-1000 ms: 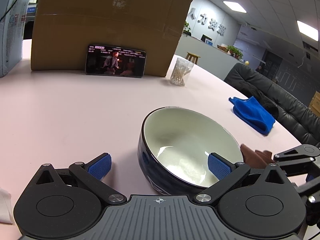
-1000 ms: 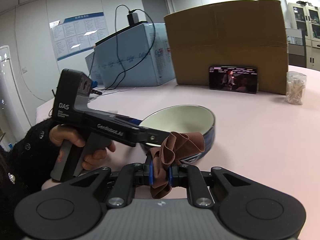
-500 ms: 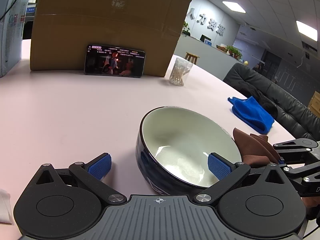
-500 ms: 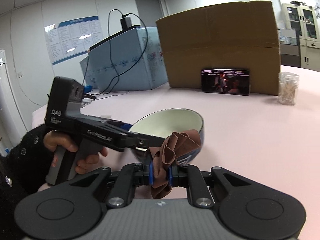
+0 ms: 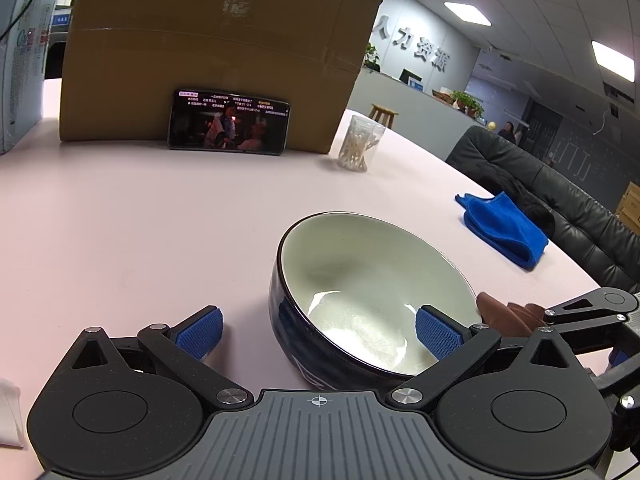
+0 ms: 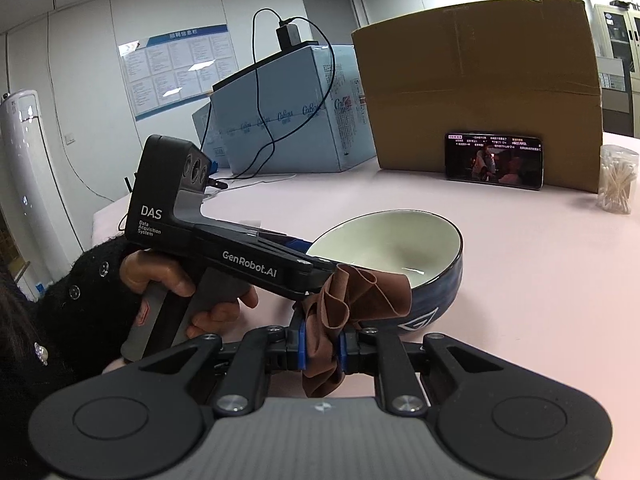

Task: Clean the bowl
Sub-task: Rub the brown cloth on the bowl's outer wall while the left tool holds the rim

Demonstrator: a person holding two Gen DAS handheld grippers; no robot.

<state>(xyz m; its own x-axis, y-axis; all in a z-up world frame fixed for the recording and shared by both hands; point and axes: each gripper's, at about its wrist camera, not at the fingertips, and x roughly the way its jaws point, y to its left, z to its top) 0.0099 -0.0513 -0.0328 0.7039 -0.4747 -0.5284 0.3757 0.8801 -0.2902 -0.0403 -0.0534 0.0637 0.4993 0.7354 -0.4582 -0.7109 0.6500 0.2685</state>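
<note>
Wiping has not begun: the bowl (image 5: 372,292) sits on the counter (image 5: 140,220), its near wall between the spread left tongs (image 5: 319,330). Just beside its rim, the right tongs (image 6: 322,350) pinch a brown cloth (image 6: 360,296), which must next enter the bowl.

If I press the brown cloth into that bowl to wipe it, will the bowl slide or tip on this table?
Probably slide: the bowl looks glazed and sits on a smooth pink table. It already appears tilted, so rim pressure may rock it. The left tool stands open, one pad inside the bowl and one outside, so nothing holds it. The brown cloth looks floppy and will bunch.
</note>
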